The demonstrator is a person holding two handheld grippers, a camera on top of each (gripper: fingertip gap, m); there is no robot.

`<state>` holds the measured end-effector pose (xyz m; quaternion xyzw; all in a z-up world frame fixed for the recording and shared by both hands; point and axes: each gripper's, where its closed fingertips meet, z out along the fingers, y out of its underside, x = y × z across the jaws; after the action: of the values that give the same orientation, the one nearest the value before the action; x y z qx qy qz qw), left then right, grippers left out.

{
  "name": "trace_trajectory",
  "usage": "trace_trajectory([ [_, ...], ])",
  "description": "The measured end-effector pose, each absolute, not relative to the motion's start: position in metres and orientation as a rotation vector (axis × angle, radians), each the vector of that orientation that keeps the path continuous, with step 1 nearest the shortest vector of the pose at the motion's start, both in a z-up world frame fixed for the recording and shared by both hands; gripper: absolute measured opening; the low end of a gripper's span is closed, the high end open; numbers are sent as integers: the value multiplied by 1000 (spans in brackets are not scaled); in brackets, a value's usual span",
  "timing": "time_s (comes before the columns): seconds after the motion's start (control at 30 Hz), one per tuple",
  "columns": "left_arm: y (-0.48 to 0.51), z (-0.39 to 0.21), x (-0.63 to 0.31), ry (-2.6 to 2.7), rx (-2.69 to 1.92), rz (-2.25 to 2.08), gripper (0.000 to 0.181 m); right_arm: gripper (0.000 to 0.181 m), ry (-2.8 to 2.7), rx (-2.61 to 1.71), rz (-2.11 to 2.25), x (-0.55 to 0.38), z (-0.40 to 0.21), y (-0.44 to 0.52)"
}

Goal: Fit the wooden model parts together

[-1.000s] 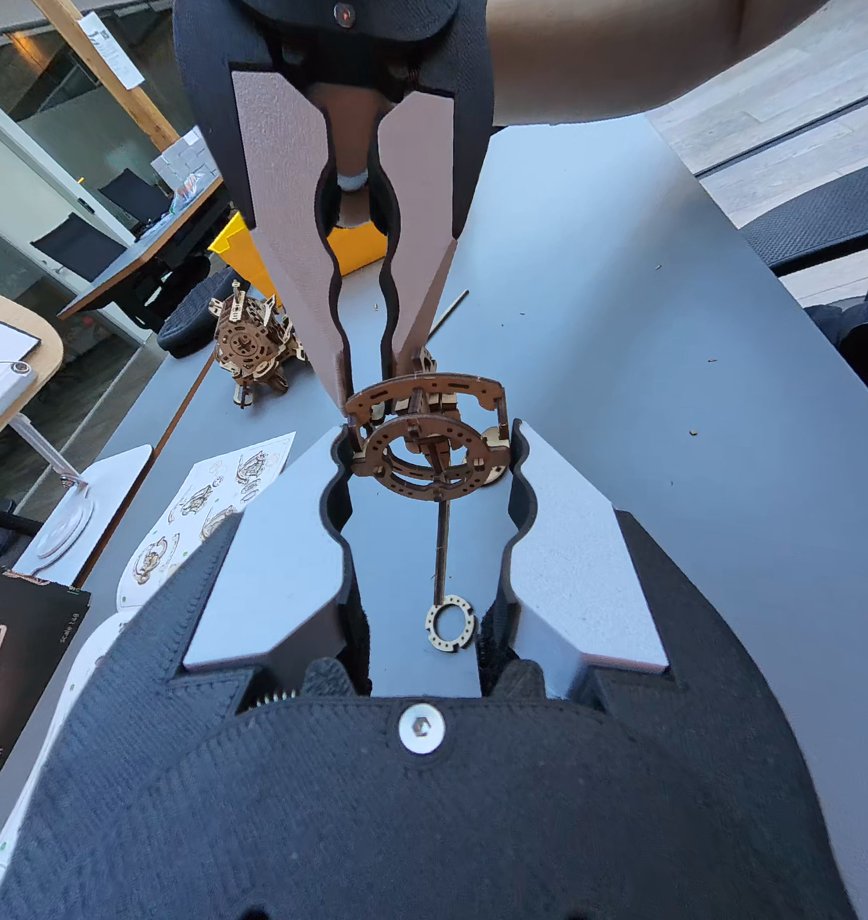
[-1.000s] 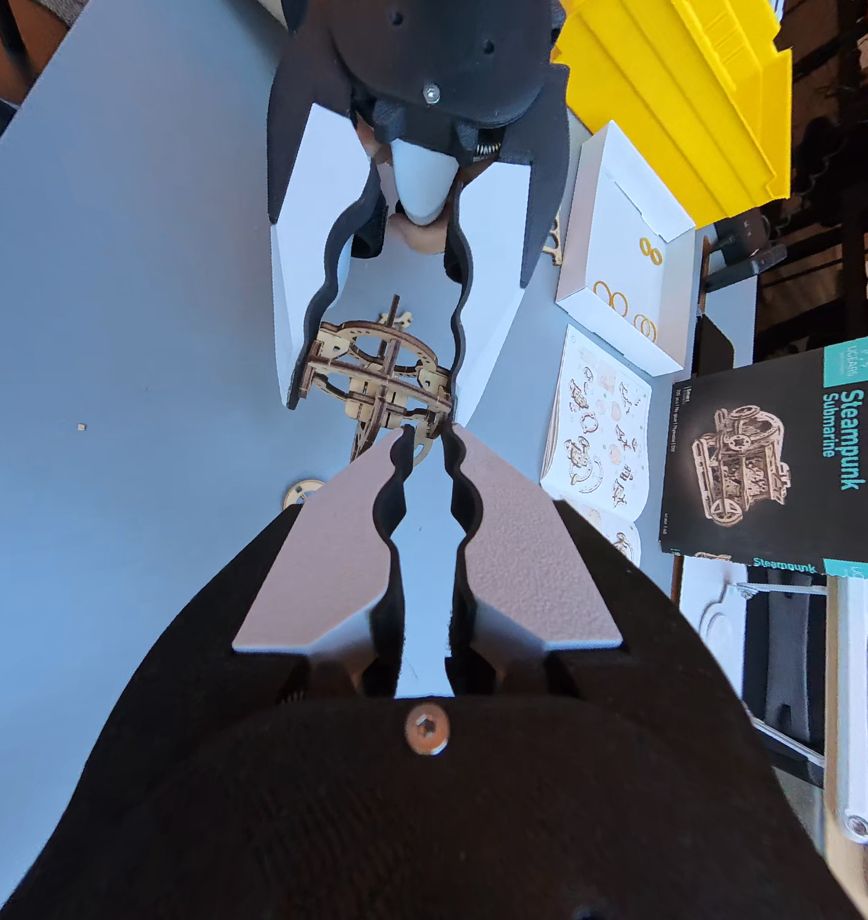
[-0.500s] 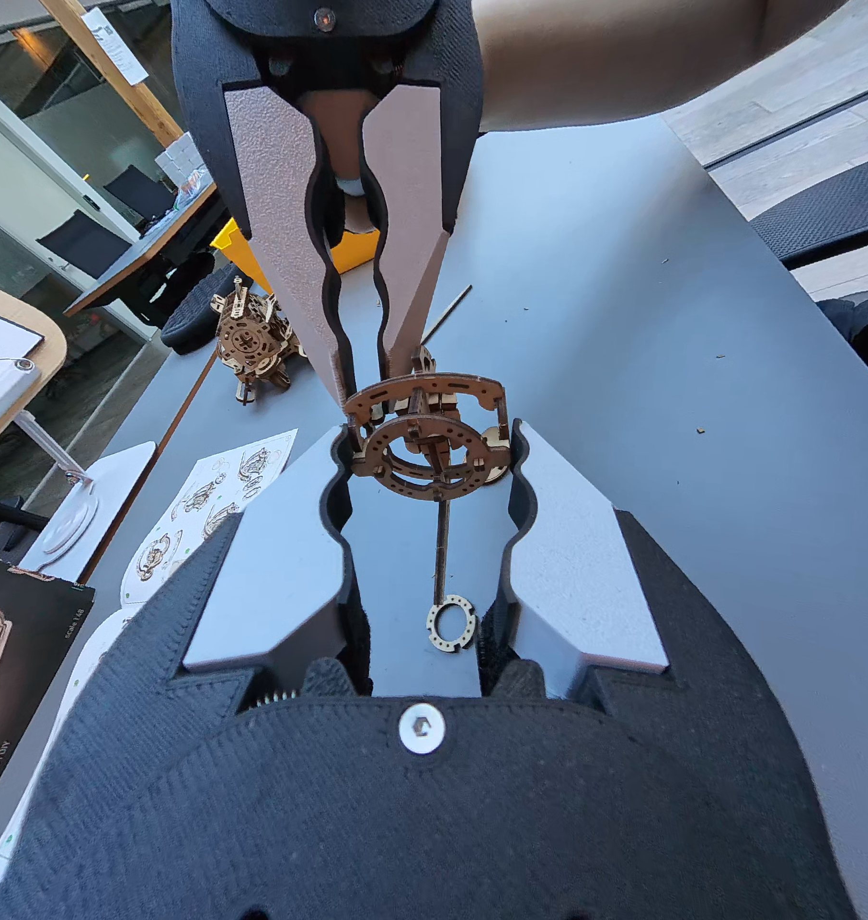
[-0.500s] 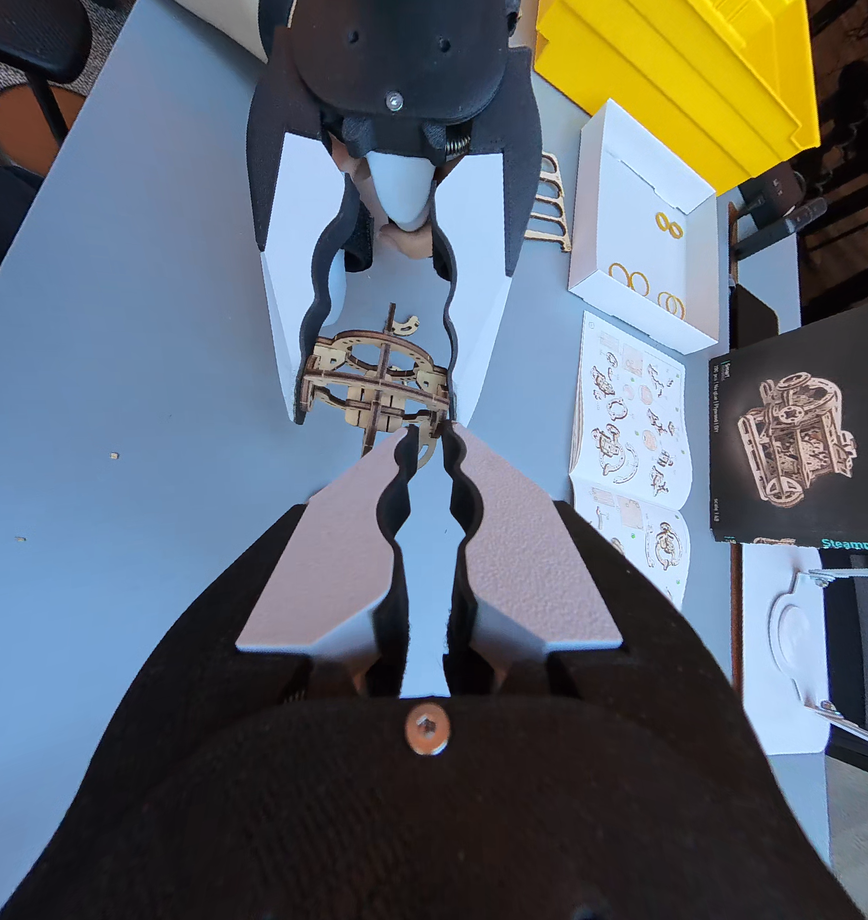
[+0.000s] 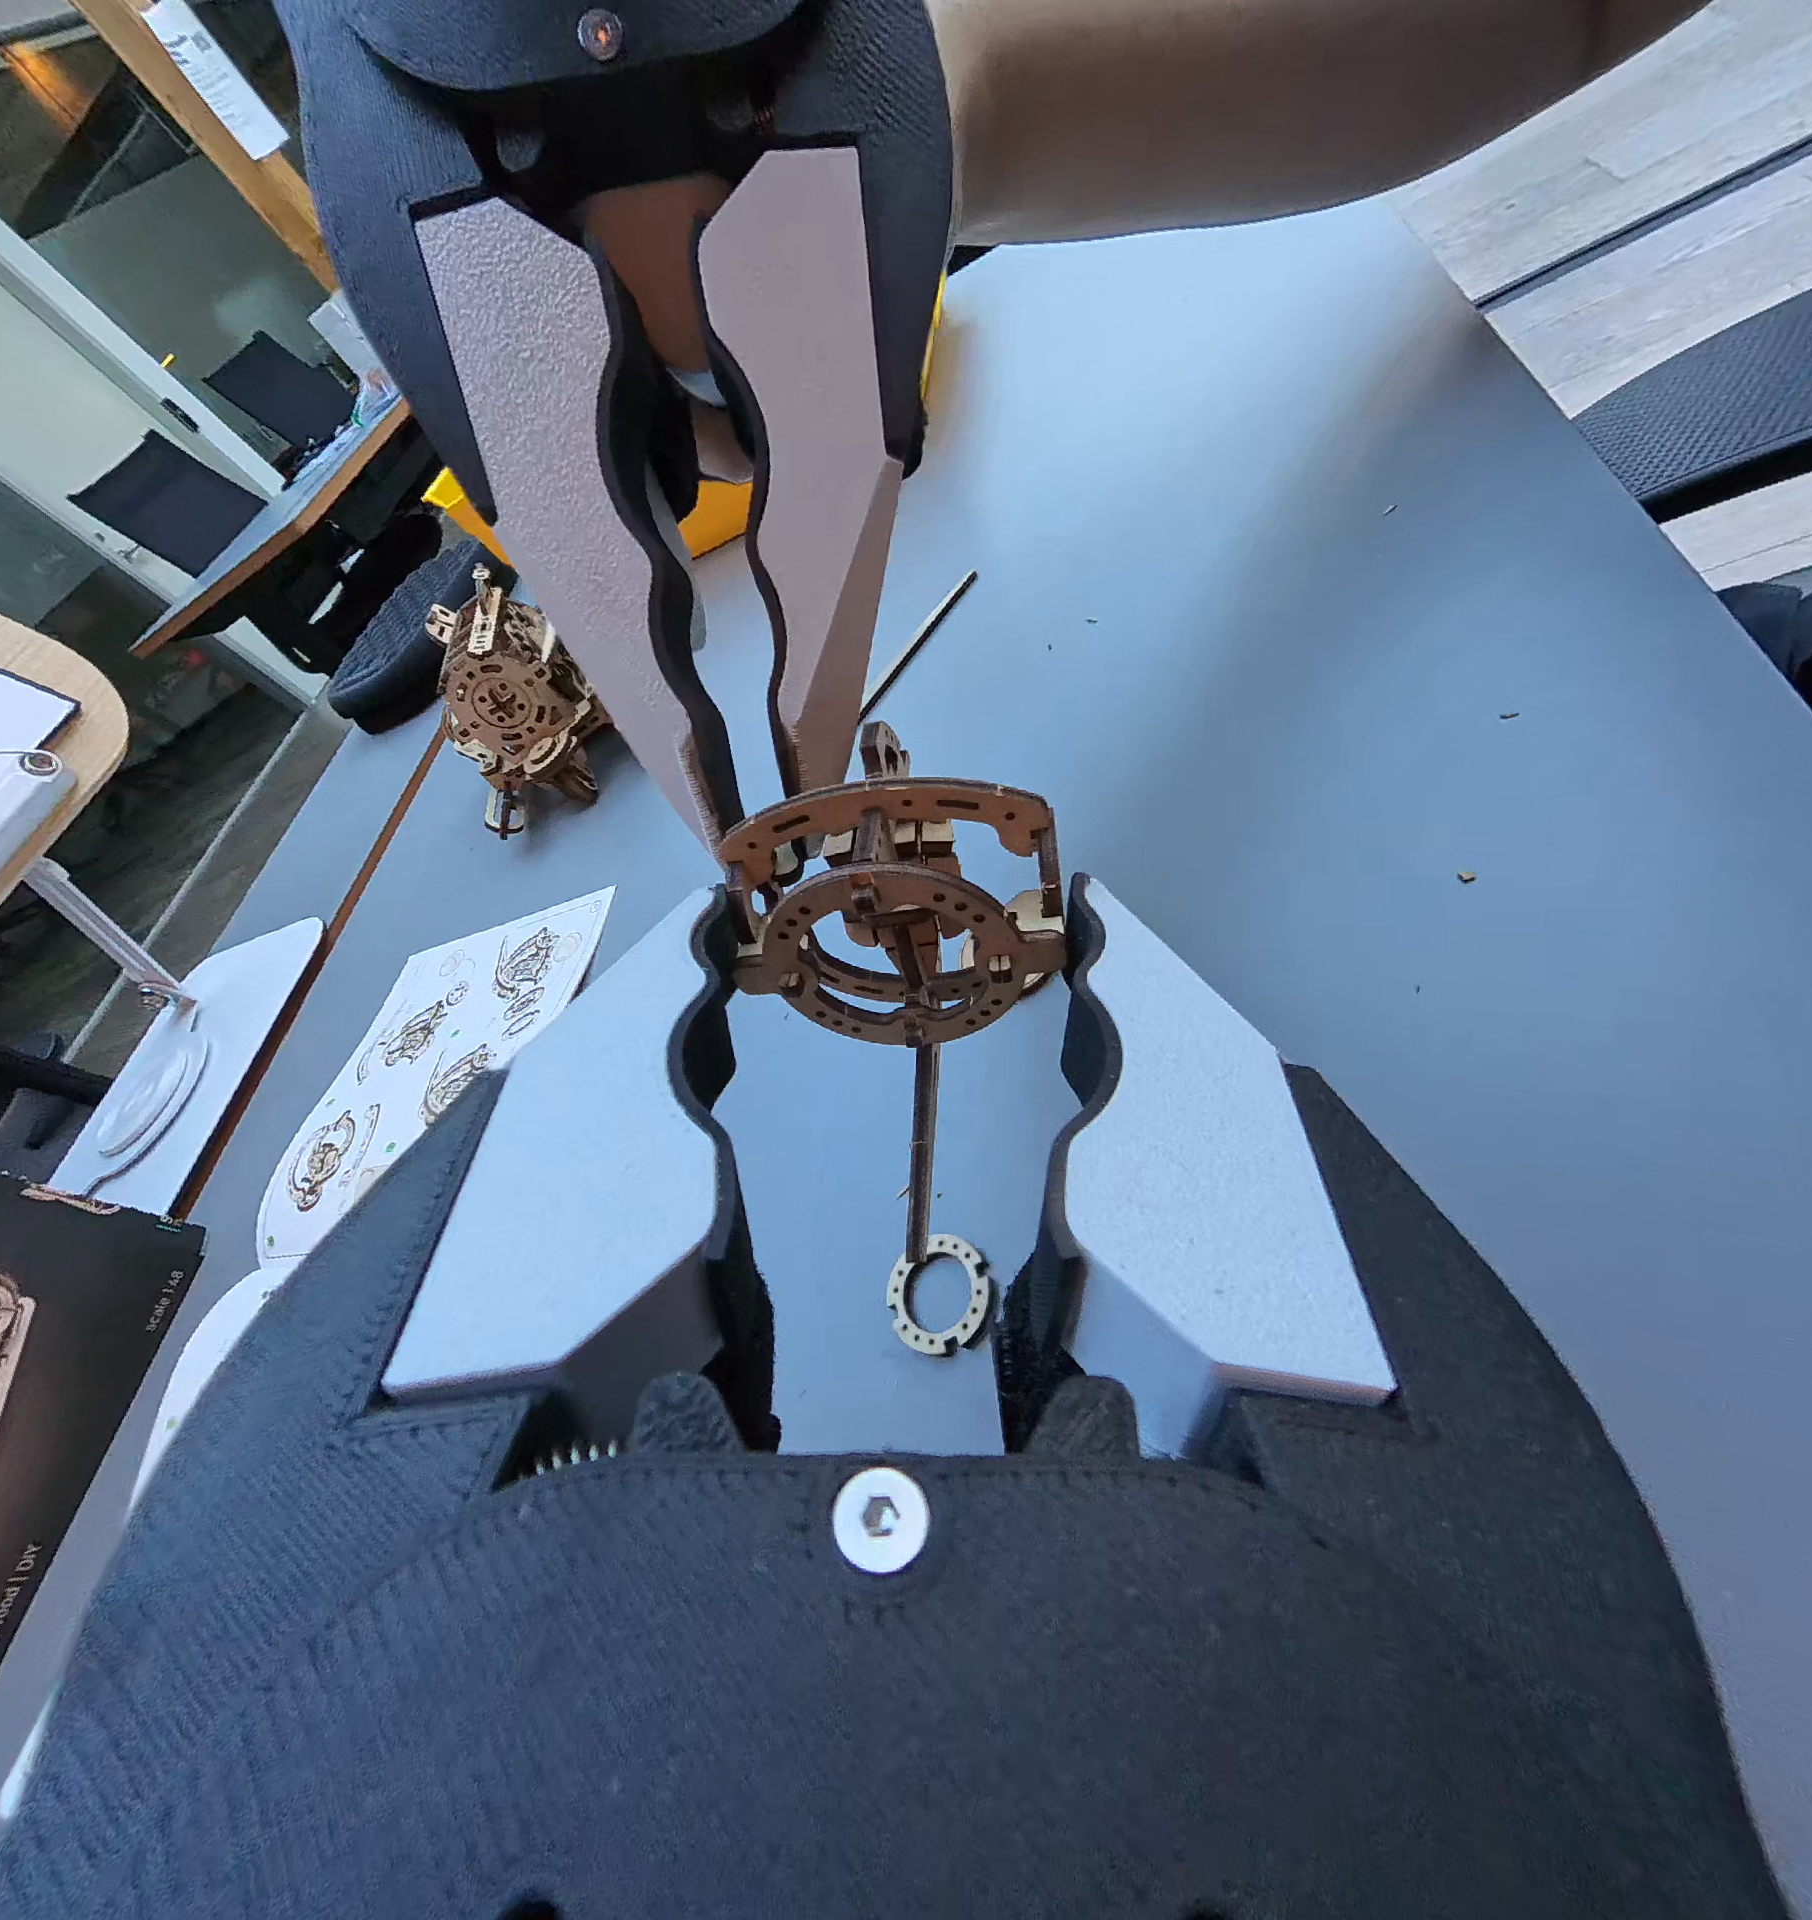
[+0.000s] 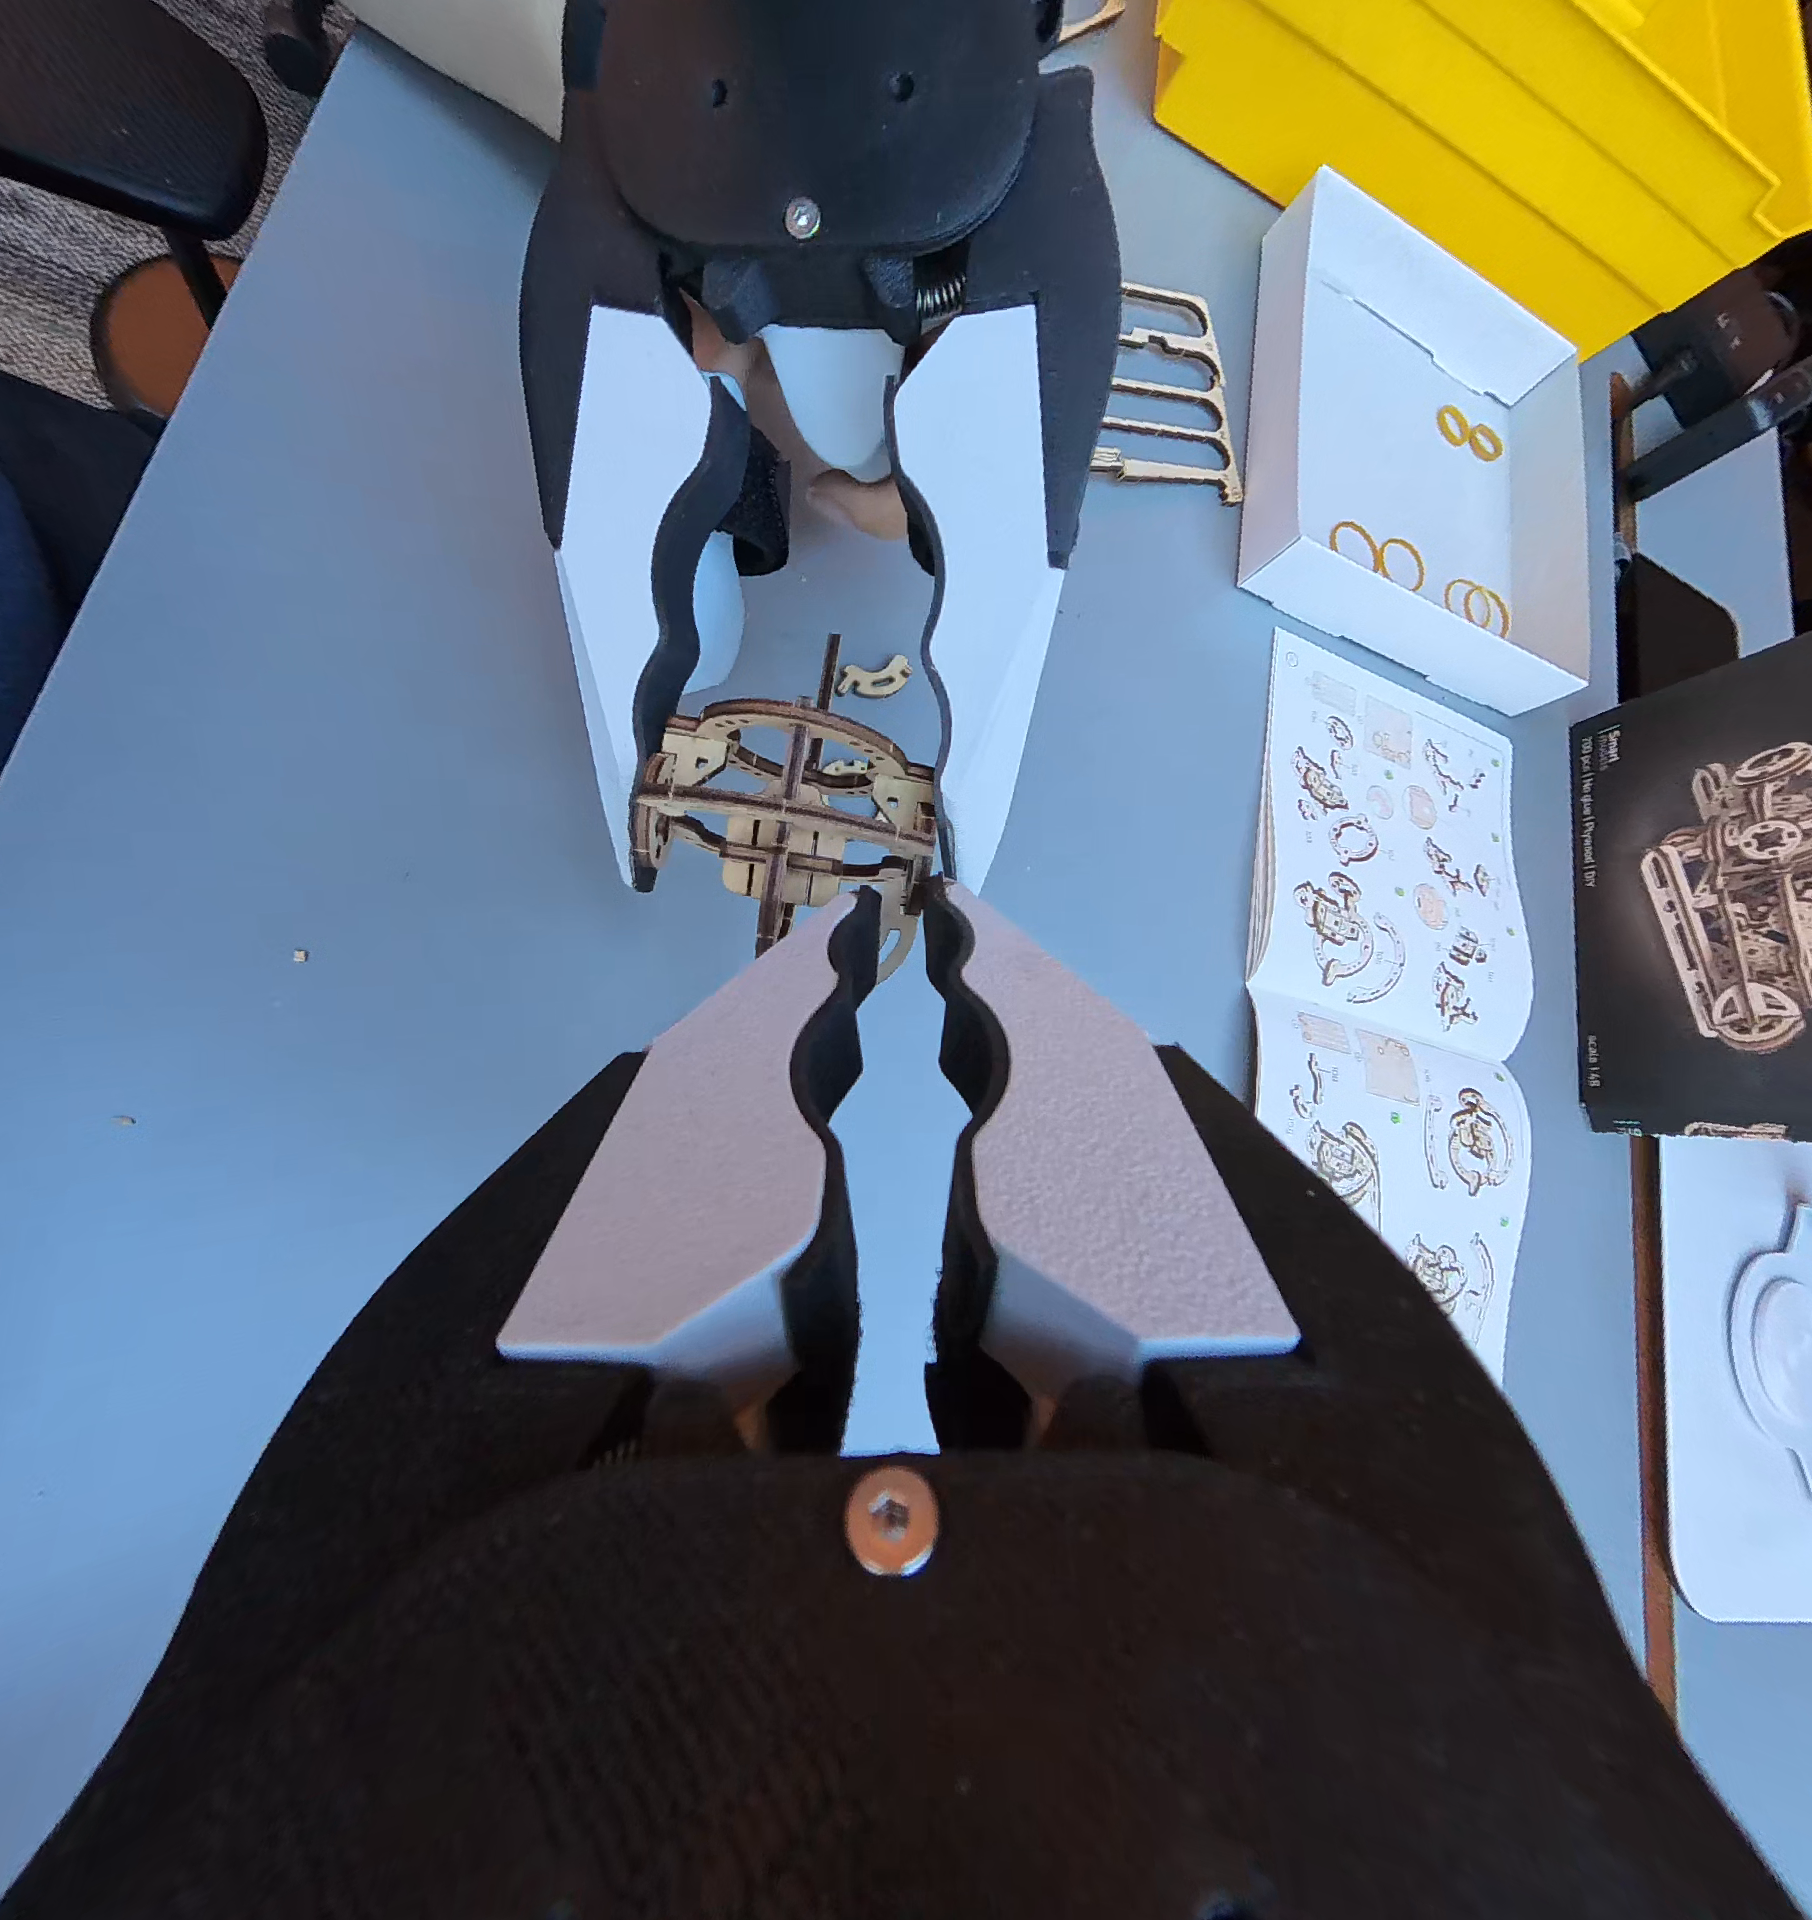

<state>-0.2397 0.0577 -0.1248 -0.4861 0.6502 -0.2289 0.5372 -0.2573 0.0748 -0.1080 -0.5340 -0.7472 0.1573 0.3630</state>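
So we clamp the model (image 5: 886,925) in our left gripper (image 5: 891,914); right gripper (image 6: 894,909), nearly closed, pinches its rim at 11 o'clock; rod (image 5: 921,1143) points to 6.

Laser-cut wooden model (image 5: 886,925), matt with dark edges, between smooth pale fingers (image 5: 590,1143) of the ribbed black plastic hand-held gripper (image 5: 891,914); matt grey counter (image 5: 1401,831) beneath

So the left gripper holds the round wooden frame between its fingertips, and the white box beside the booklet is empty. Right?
Not quite. The white box is not empty: the right wrist view shows several yellow rings lying in it. The rest holds: the left gripper grips the round wooden frame between its fingertips, and the box sits beside the booklet.
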Motion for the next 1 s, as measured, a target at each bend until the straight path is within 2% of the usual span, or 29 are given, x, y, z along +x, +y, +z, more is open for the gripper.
trace_trajectory([
  [1.0,56,-128,-238,1551,-1161,-540,61,6,-1983,-1411,330,-254,-115,78],
])
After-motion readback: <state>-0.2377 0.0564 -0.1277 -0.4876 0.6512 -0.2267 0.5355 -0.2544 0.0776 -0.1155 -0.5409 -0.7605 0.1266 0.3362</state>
